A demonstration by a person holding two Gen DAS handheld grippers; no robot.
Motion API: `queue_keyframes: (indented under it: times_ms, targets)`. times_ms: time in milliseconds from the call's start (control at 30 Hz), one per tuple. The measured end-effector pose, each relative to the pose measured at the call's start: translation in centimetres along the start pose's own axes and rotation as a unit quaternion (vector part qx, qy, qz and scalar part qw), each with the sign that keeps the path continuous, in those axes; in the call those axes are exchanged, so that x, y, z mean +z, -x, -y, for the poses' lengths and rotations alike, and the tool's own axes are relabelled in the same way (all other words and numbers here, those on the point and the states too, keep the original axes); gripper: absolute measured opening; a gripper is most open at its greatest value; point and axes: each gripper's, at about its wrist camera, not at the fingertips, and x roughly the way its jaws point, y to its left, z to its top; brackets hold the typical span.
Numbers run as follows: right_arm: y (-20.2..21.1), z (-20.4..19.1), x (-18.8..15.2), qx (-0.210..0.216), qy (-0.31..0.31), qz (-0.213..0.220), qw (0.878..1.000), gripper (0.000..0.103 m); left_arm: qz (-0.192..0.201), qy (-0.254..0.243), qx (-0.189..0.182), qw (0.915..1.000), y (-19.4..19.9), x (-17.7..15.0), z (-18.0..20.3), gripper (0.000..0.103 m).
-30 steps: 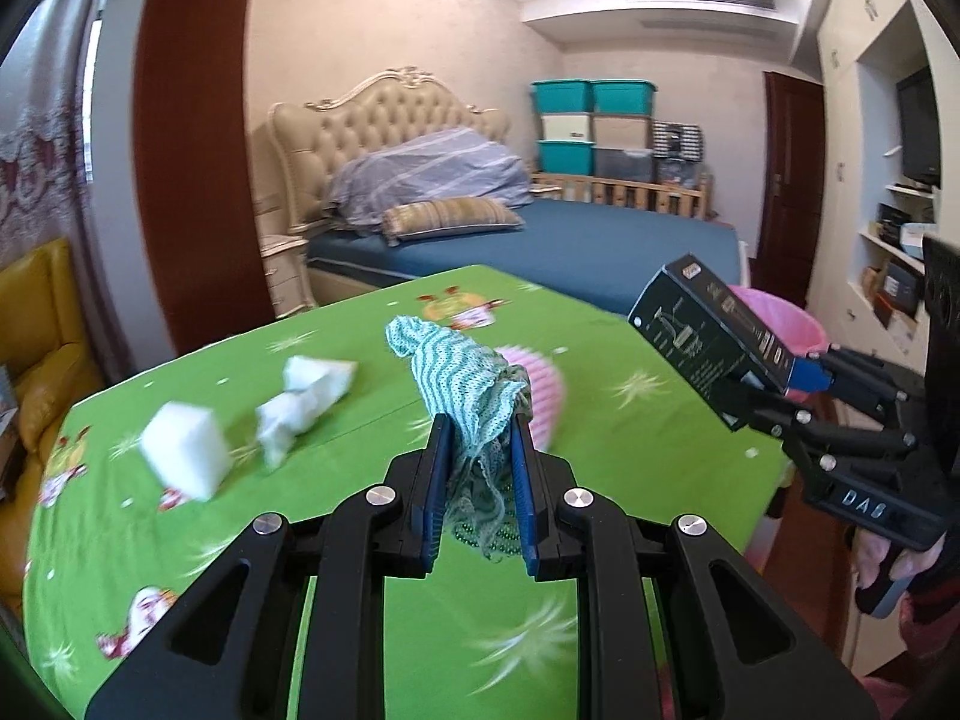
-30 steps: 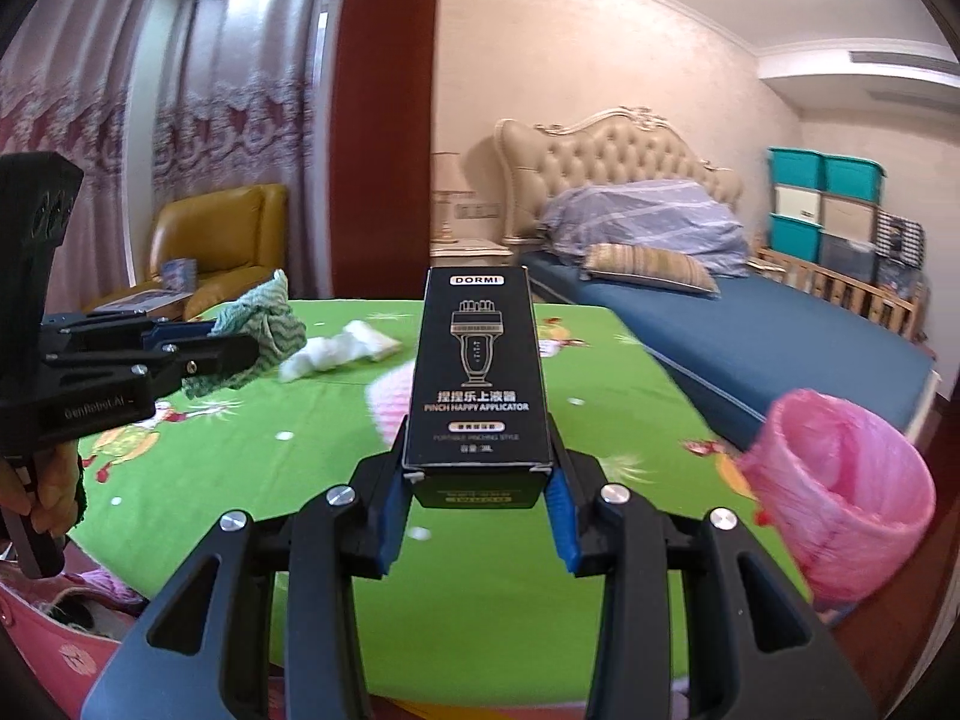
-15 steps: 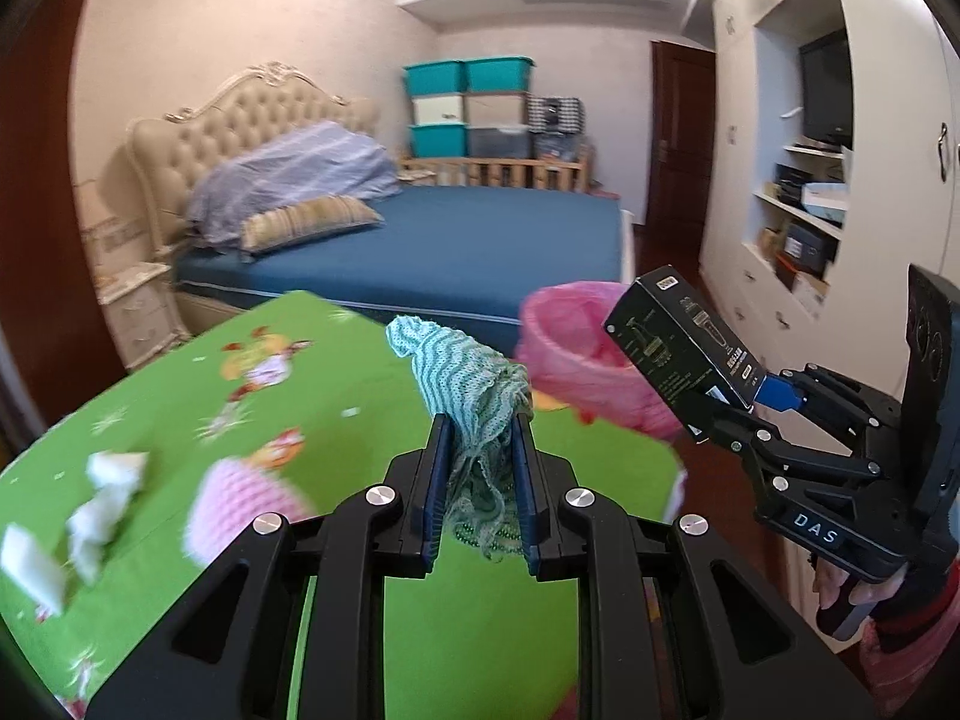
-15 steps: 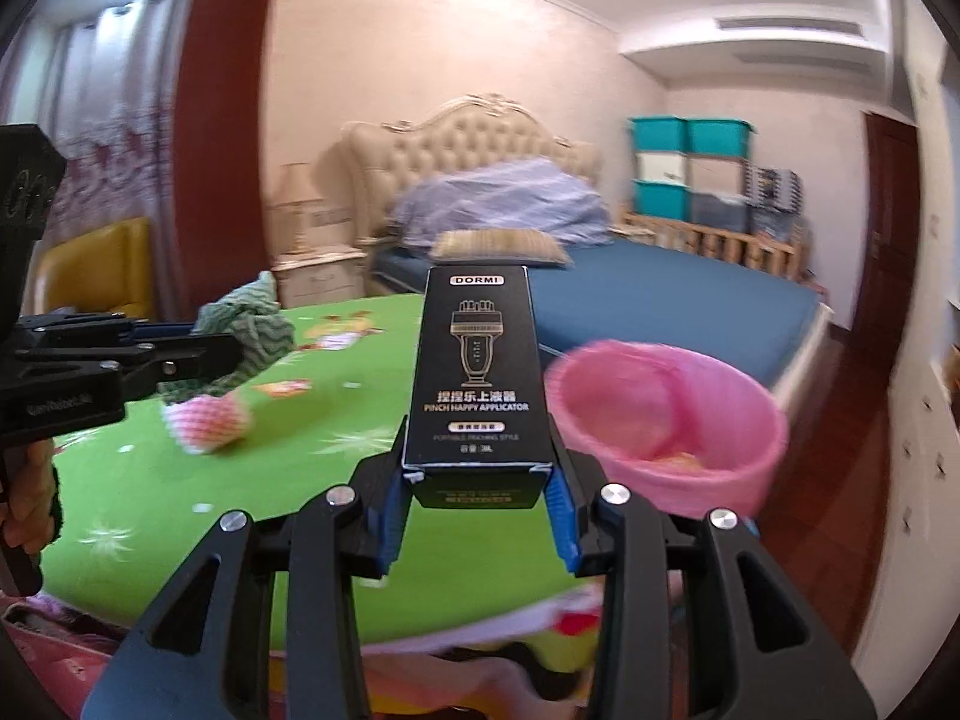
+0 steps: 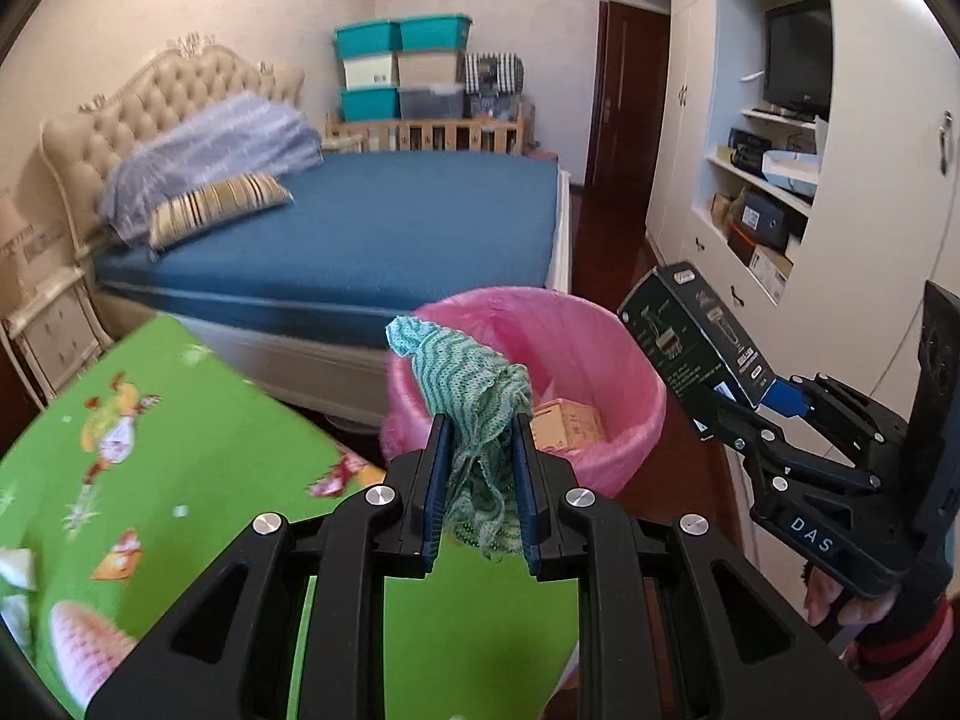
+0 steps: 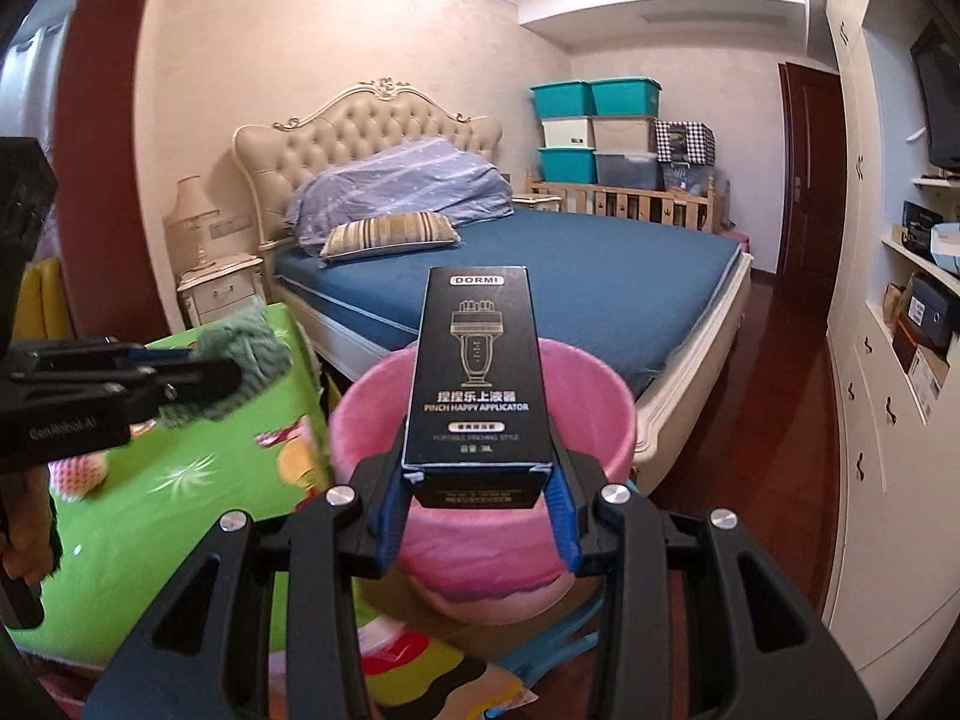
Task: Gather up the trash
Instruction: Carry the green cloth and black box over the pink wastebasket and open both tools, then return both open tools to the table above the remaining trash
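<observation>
Beside the pink bin's (image 5: 624, 360) rim, left claw (image 5: 478, 480) grips cloth (image 5: 474, 387), right claw (image 6: 480, 495) box (image 6: 477, 372)

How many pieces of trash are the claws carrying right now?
2. The left claw grips the green cloth; the right claw grips the black box. Both are by the pink bin; more trash remains on the table.

A green cartoon-print tablecloth covers the table (image 5: 180, 480). On it at seven o'clock lies a pink ribbed foam piece (image 5: 78, 642), blurred, perhaps fruit netting; at nine o'clock, white crumpled paper (image 5: 15, 564). The pink-lined bin (image 5: 600, 360) stands on the dark wooden floor (image 6: 798, 420) at one o'clock.
</observation>
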Motion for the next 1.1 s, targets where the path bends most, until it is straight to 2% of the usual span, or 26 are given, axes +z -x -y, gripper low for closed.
queue_keyframes:
  times_ms: [267,400,433,467,500,533,600,633,733,867,967,1100]
  targets:
    - [-4.8,0.5,0.9,0.008,-0.009,-0.021,1.0,0.038,-0.029,0.041,-0.021,0.9985,-5.9,3.1,0.4,0.019]
    - [-7.0,0.9,1.8,0.012,-0.007,-0.029,0.999,0.039,-0.027,0.048,-0.034,0.9979,-8.0,4.3,0.6,0.022]
    - [-7.4,1.0,2.1,0.016,-0.008,-0.026,0.999,0.046,-0.025,0.047,-0.033,0.998,-8.3,4.5,0.5,0.027]
    - [-7.8,1.1,2.2,0.021,-0.01,-0.025,0.999,0.067,-0.024,0.046,-0.034,0.998,-8.7,4.7,0.5,0.033]
    - [-7.7,1.4,2.2,0.02,-0.011,-0.022,1.0,0.076,-0.023,0.049,-0.029,0.9981,-8.9,4.7,0.3,0.053]
    - [-7.5,1.7,2.2,0.011,-0.013,-0.014,1.0,0.079,-0.015,0.056,-0.021,0.9981,-8.9,4.7,-0.1,0.07]
    - [-7.0,2.8,2.3,0.007,-0.02,-0.004,1.0,0.079,0.012,0.073,-0.004,0.9972,-8.3,4.4,-0.8,0.083]
    - [-6.6,3.2,2.2,0.006,-0.026,-0.001,1.0,0.079,0.02,0.08,0.002,0.9966,-7.9,4.1,-1.3,0.085]
    - [-5.5,4.5,1.8,0.0,-0.039,0.008,0.999,0.08,0.02,0.101,0.01,0.9946,-7.0,3.5,-3.1,0.086]
    - [-3.6,4.3,1.0,-0.003,-0.037,0.024,0.999,0.09,0.037,0.114,0.041,0.9919,-4.2,2.2,-5.0,0.089]
    - [-1.4,2.4,0.7,0.005,-0.026,0.038,0.999,0.092,0.06,0.094,0.062,0.9919,-1.2,0.7,-5.9,0.089]
    - [-0.7,-0.7,1.1,0.025,-0.03,0.044,0.998,0.095,0.087,0.05,0.103,0.9896,3.2,-1.4,-6.5,0.089]
